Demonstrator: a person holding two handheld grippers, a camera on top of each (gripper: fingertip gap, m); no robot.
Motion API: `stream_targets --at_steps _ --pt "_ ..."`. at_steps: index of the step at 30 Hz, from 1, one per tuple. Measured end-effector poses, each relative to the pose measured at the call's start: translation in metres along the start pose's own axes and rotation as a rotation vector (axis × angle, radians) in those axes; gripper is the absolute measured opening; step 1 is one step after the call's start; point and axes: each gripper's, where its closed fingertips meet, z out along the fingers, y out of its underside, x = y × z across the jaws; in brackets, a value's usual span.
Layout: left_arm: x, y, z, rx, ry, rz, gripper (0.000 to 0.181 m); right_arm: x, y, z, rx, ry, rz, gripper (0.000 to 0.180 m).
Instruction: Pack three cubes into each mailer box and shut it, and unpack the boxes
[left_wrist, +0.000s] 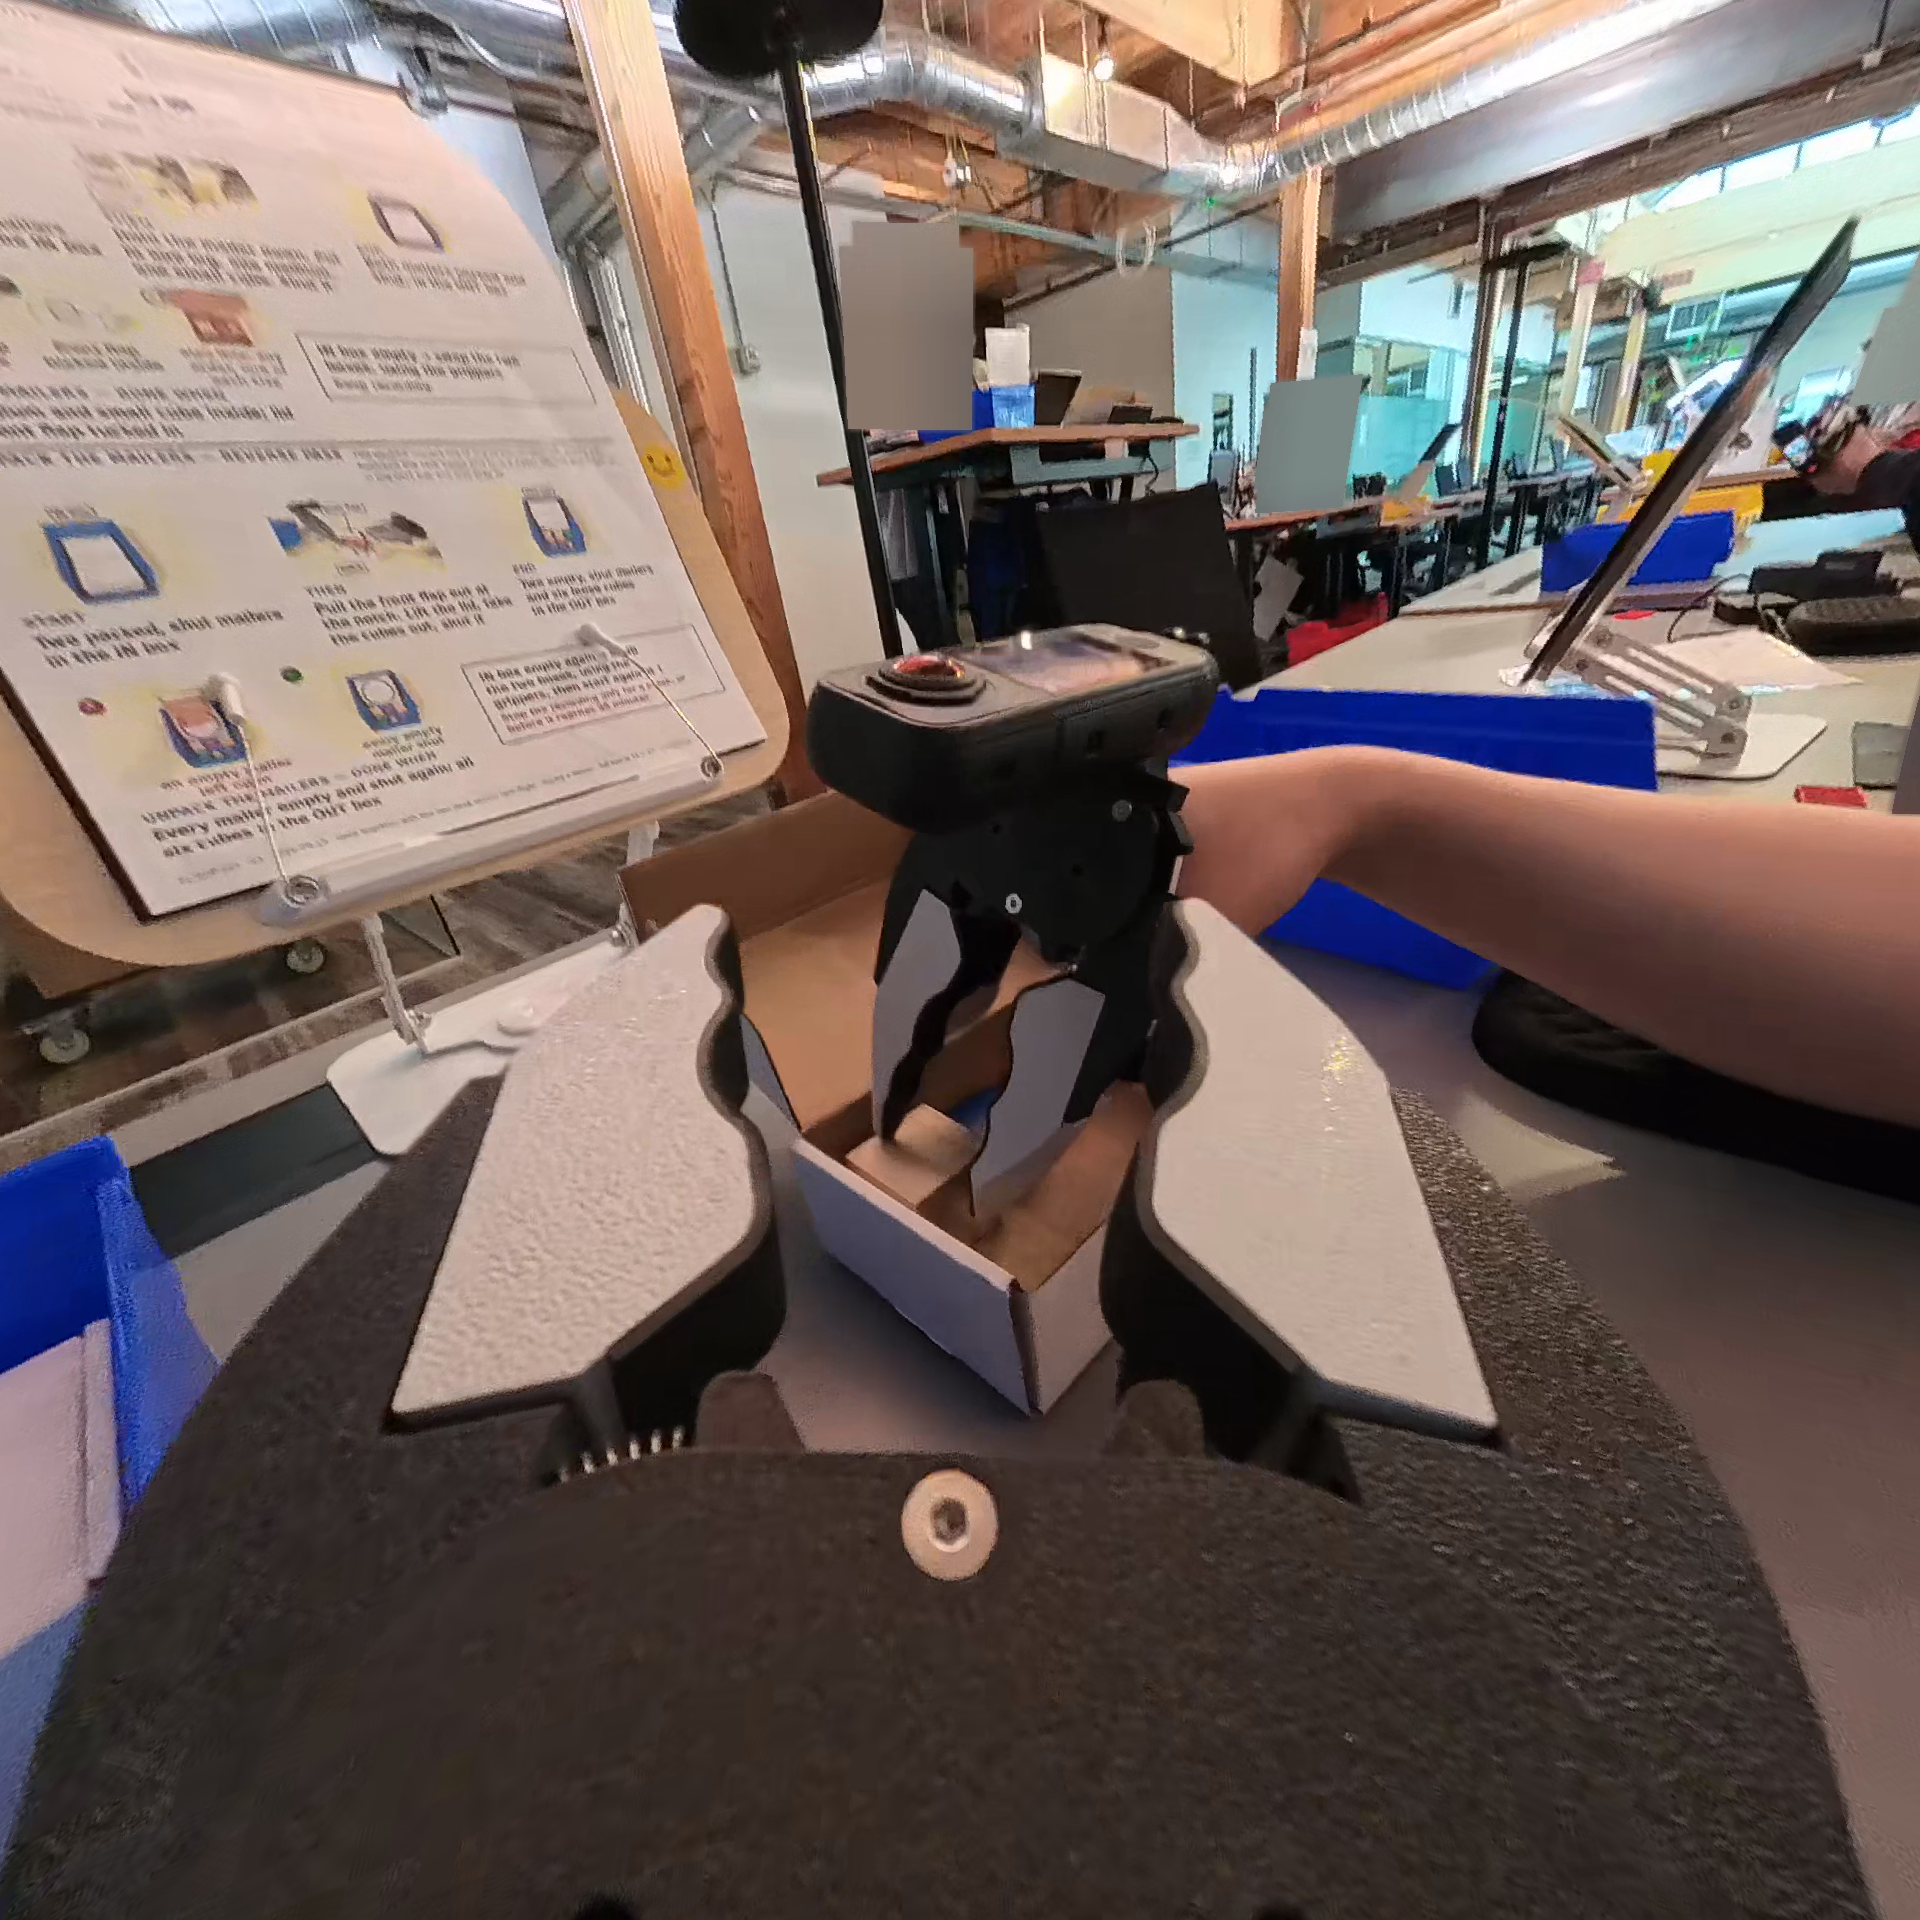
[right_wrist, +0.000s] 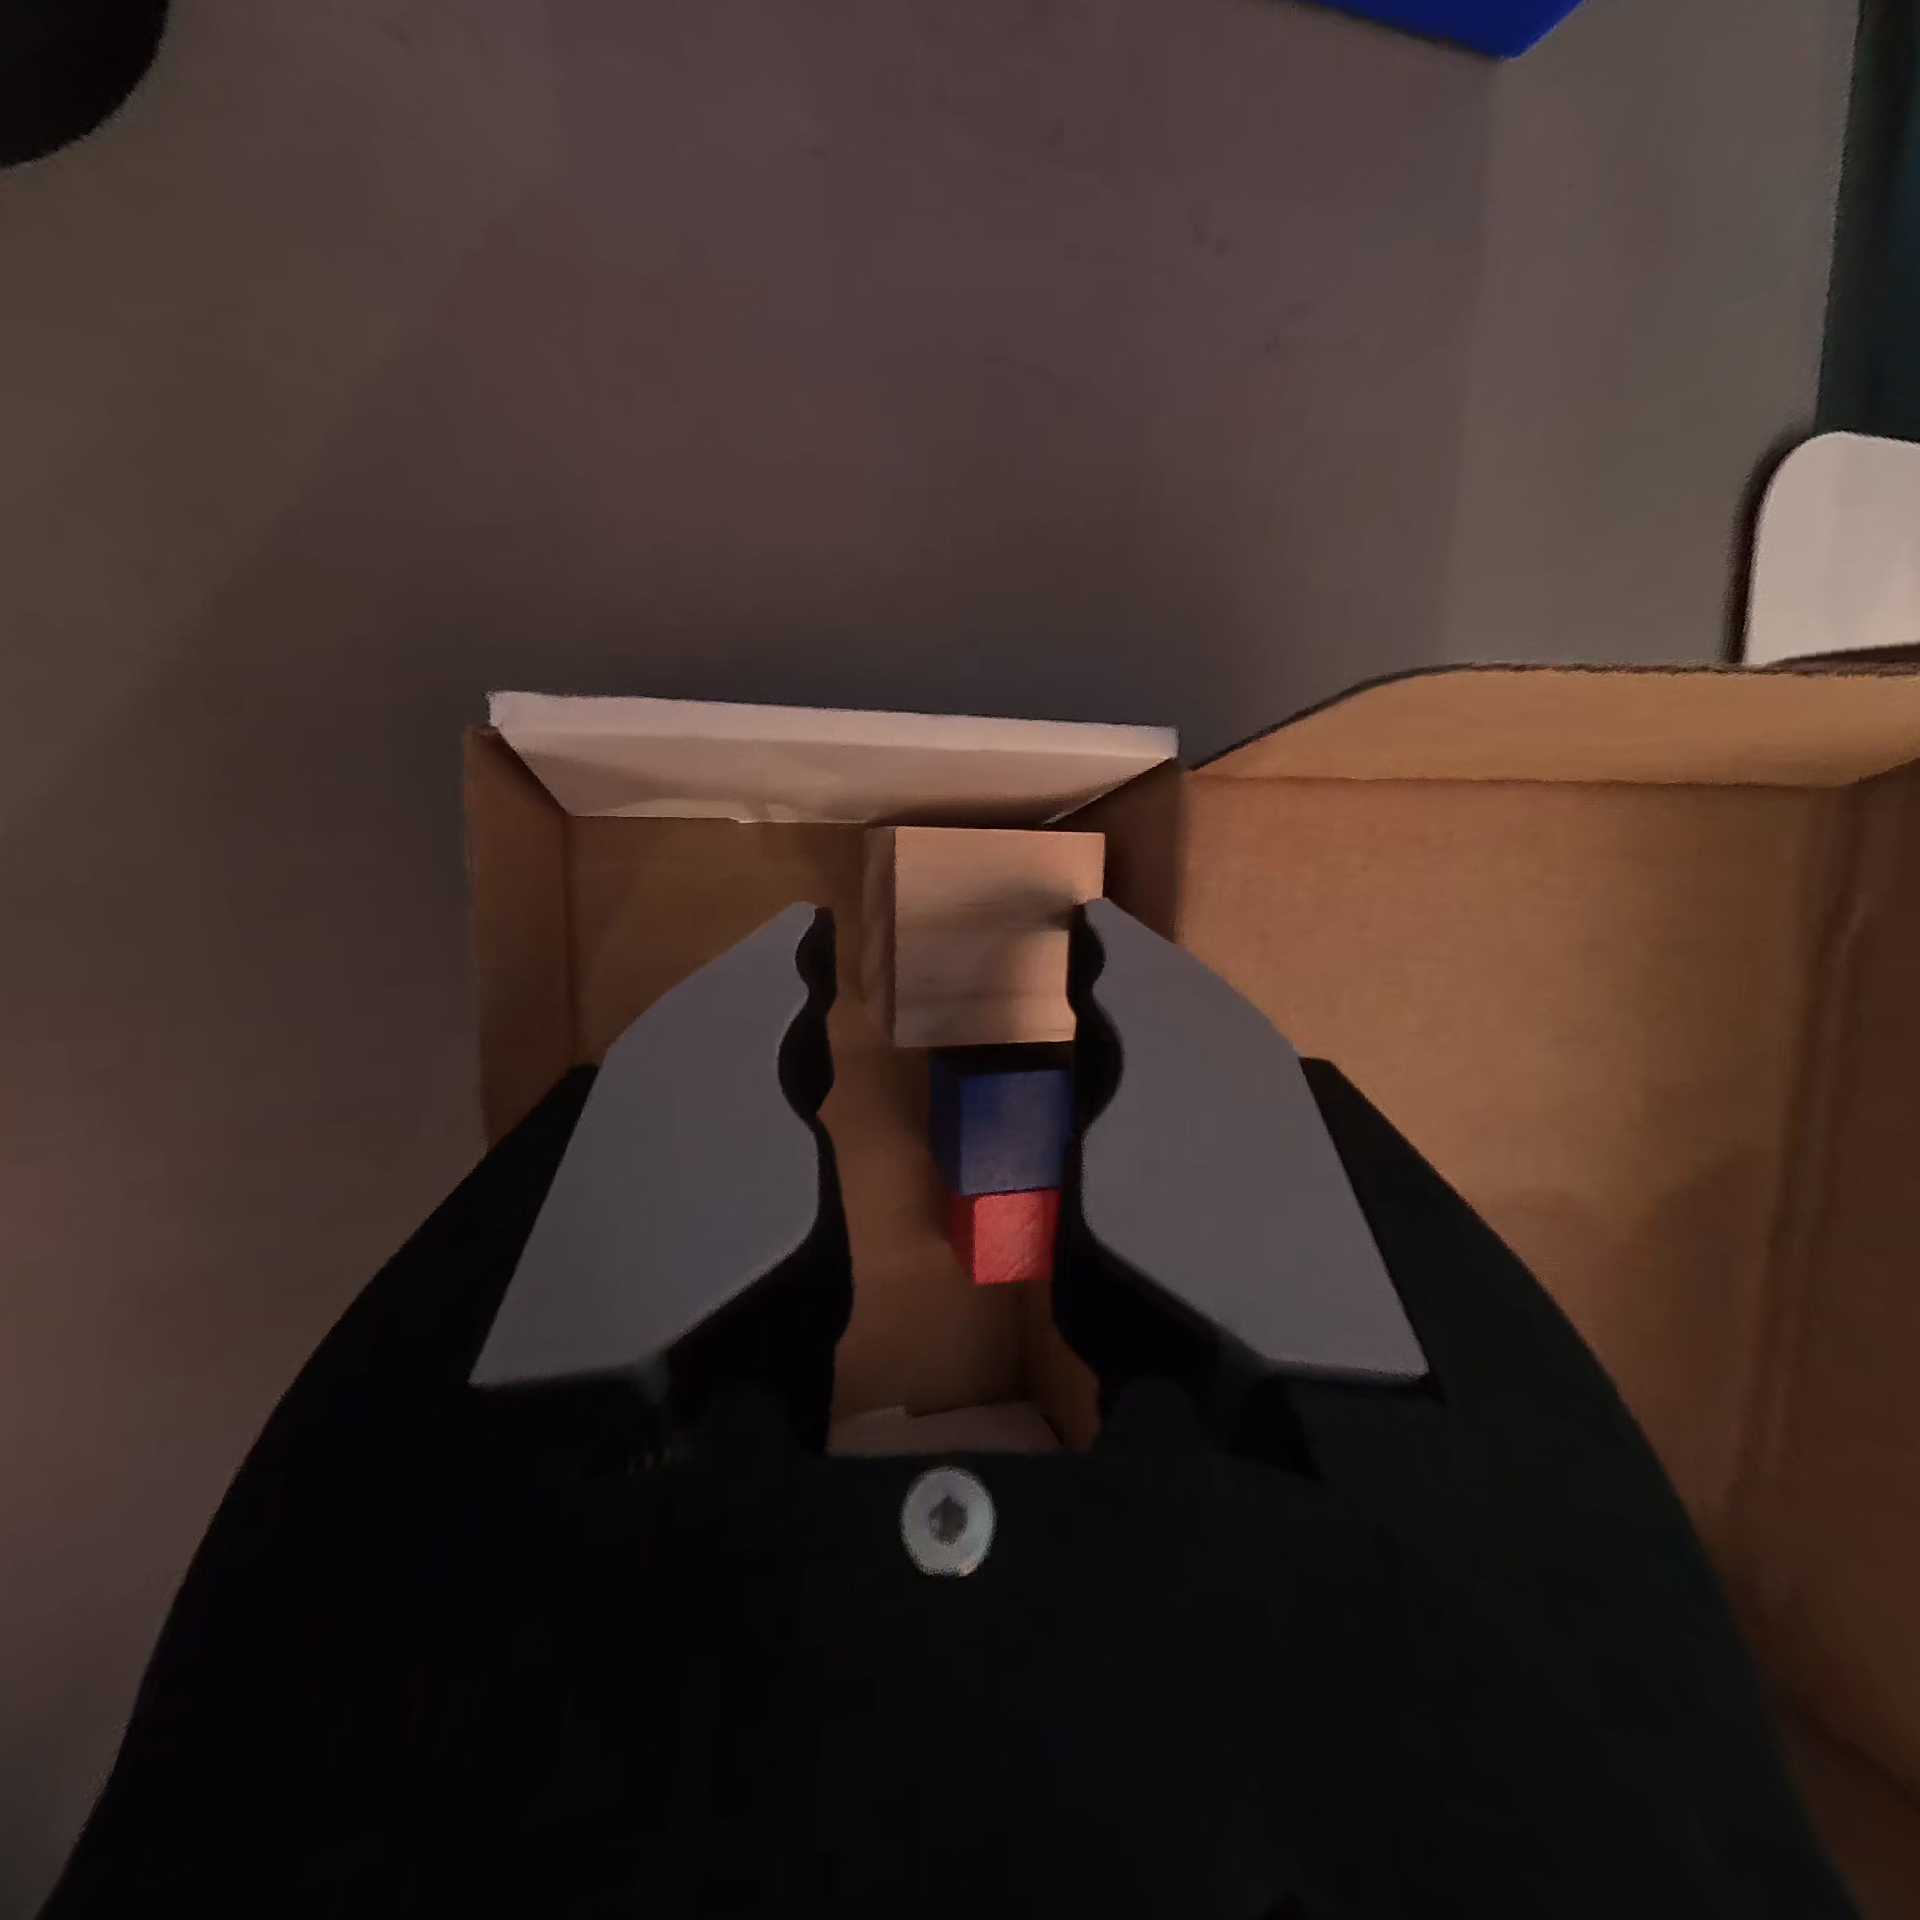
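Tongs first: the right gripper (right_wrist: 948, 920) points down into the open mailer box (left_wrist: 935, 1294), its fingers spread and holding nothing, either side of a plain wooden cube (right_wrist: 987, 935). Behind that cube in the box sit a blue cube (right_wrist: 1003, 1132) and a red cube (right_wrist: 1003, 1247), in a row. The left gripper (left_wrist: 945, 1049) hovers just before the box, fingers apart, empty. Beyond the box to the left stands a printed instruction sheet (left_wrist: 312, 499) on a stand; blue bins (left_wrist: 1455, 727) lie behind it.

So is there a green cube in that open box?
No: the mailer box holds a plain wooden cube, a blue cube and a red cube.
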Motion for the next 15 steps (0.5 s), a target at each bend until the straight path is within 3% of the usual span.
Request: stream_targets --at_steps 10,15 --pt "-0.002 0.000 -0.001 -0.004 -0.008 0.019 0.074 -0.006 0.005 0.003 -0.011 -0.066 0.015 0.051" --pt "0.000 0.005 0.002 -0.032 -0.002 0.037 0.073 -0.005 0.007 0.006 -0.037 -0.047 -0.009 0.044"
